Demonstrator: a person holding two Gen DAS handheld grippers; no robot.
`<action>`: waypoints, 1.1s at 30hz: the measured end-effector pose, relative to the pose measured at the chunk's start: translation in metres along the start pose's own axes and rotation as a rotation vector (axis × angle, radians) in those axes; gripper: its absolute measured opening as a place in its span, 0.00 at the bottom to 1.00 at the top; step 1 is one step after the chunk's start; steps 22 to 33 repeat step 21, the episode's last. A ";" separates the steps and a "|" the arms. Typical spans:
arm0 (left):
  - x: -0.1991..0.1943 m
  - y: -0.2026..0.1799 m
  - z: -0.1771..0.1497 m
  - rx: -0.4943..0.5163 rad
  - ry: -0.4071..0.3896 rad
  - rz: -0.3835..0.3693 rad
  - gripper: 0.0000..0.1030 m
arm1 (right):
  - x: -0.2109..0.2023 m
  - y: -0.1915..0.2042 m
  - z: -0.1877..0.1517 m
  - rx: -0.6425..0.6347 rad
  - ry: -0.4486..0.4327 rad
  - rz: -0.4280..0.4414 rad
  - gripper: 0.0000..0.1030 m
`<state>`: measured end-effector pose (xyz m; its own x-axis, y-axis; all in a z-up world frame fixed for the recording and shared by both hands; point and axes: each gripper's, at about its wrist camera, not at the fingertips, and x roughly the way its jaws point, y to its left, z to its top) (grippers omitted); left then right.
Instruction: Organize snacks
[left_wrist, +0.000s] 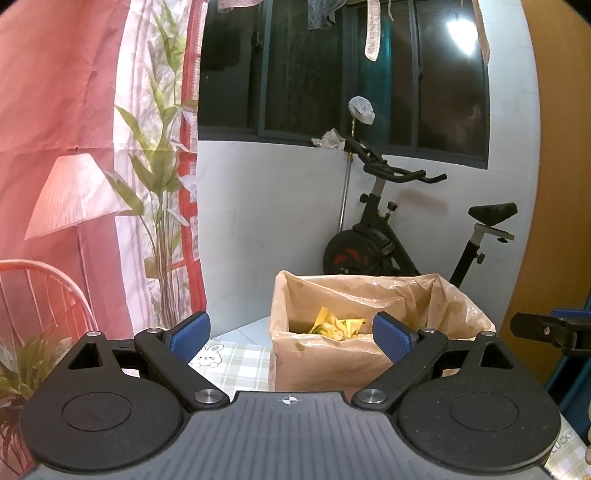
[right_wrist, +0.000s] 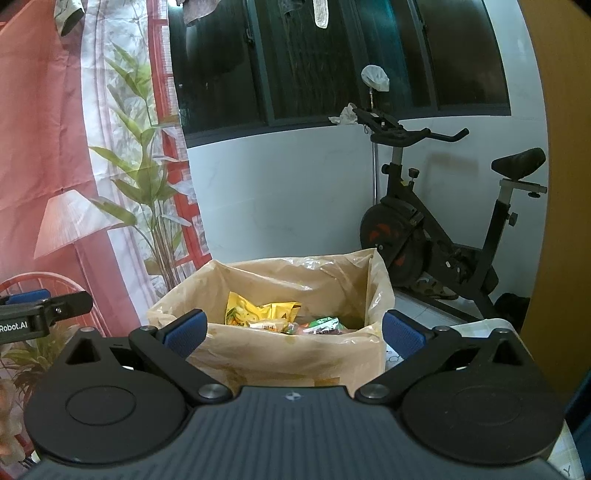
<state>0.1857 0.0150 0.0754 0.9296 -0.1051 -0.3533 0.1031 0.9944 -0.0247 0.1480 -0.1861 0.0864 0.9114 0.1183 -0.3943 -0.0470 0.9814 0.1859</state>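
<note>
We hold both grippers just in front of the brown bag-lined box (right_wrist: 295, 354); the left gripper (left_wrist: 291, 336) and right gripper (right_wrist: 293, 332) gape wide, holding nothing, and the snack packets (right_wrist: 273, 315) lie inside the box

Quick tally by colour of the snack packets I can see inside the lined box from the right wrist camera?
Yellow snack packet: 1
Green snack packet: 1
Orange-and-white snack packet: 1
Total: 3 visible in the plastic-lined cardboard box; any deeper ones are hidden.
</note>
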 end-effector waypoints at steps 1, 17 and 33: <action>0.000 0.000 0.000 -0.001 0.001 0.000 0.93 | 0.000 0.001 0.000 0.000 0.001 0.001 1.00; 0.000 0.002 -0.001 -0.015 0.004 -0.008 0.93 | 0.001 0.002 -0.001 0.003 0.009 0.005 1.00; 0.001 0.003 -0.002 -0.020 0.008 -0.005 0.93 | 0.001 0.002 -0.002 0.003 0.011 0.005 1.00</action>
